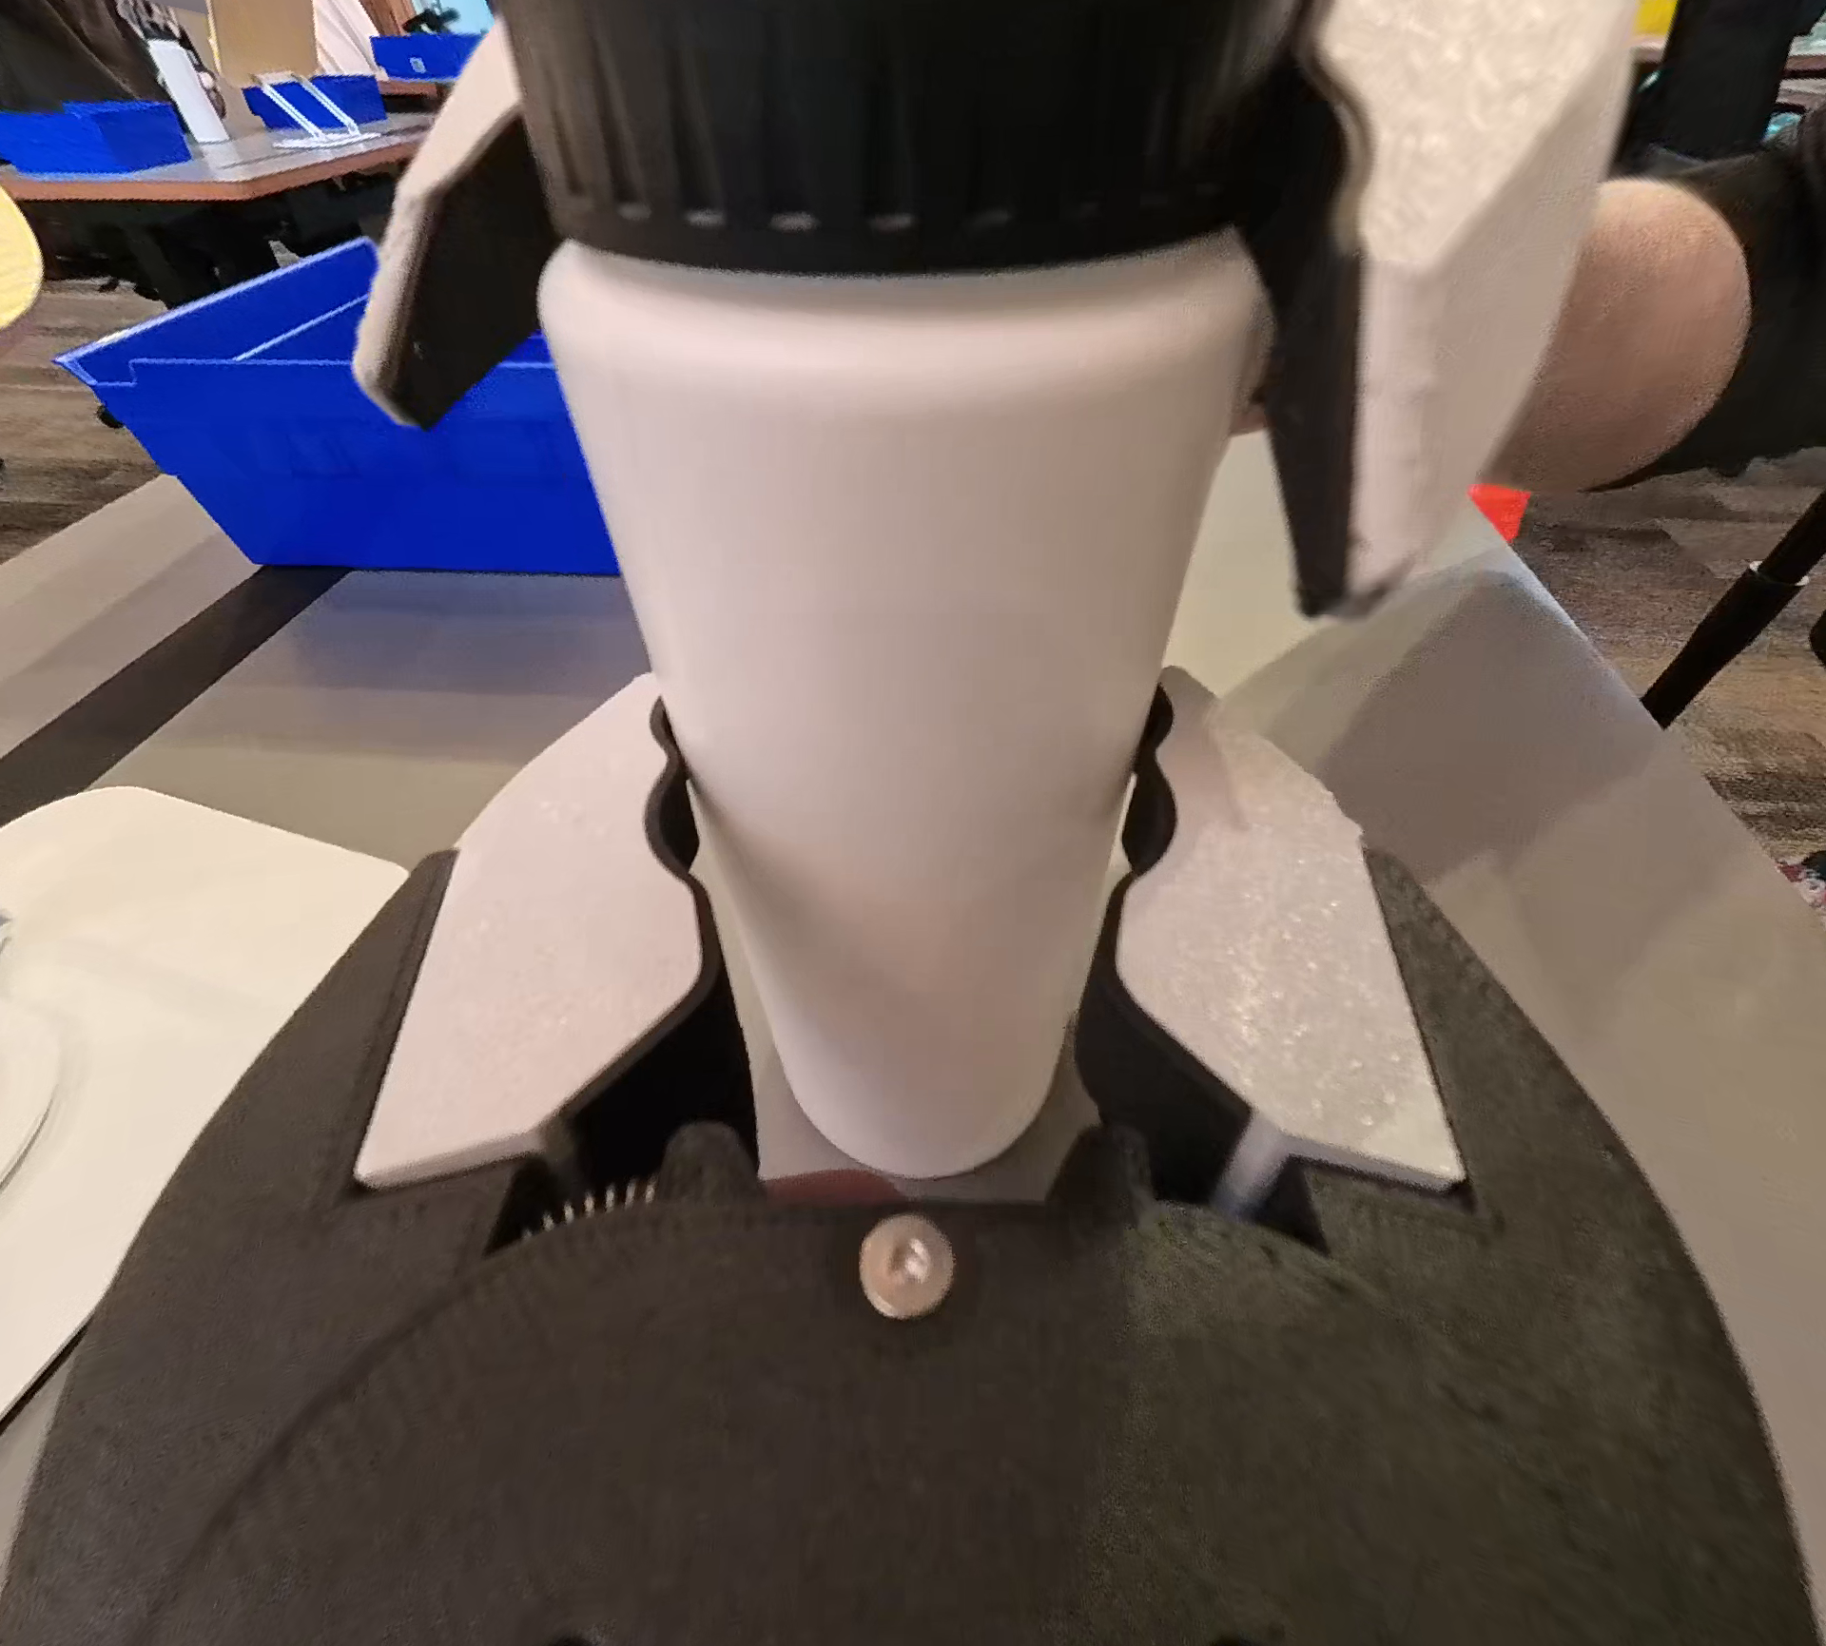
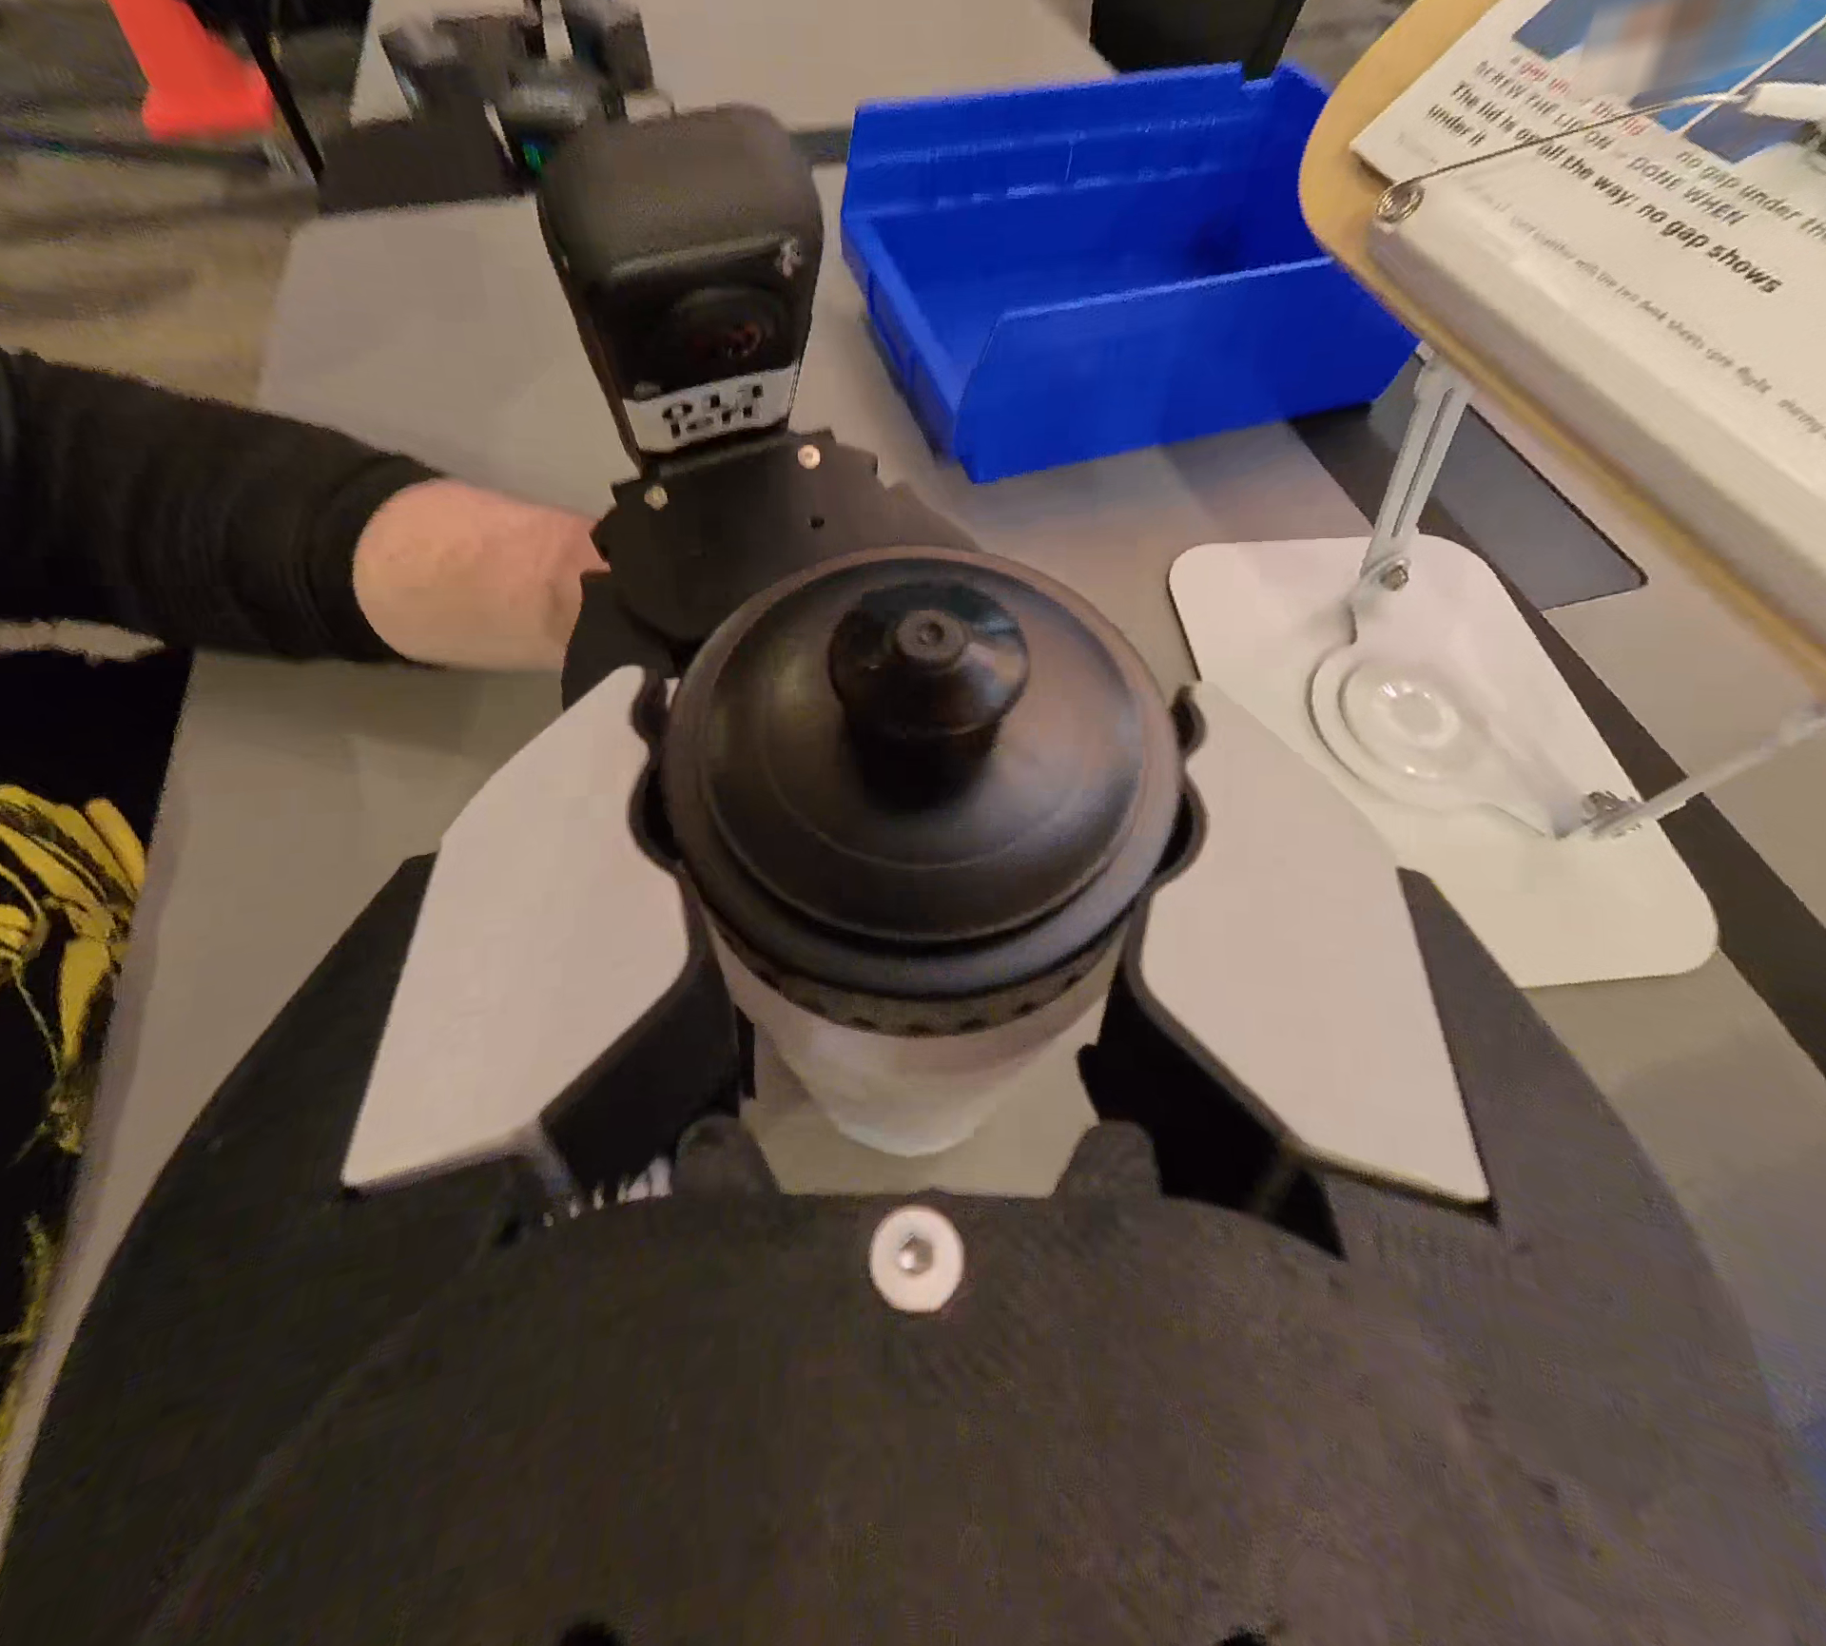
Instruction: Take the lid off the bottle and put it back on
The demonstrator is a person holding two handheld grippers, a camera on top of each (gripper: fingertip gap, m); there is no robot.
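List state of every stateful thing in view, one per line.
bottle: upright, held by its lower body.
lid: on the bottle, no gap visible under it; how tightly screwed cannot be told.
left gripper: shut on the bottle body.
right gripper: shut on the lid, from above.
blue bin: upright on the table, looks empty.
clipboard stand: standing, holding a printed sheet.

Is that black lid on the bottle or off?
On. The black lid sits on the white bottle, no gap visible beneath; how tightly, cannot tell.
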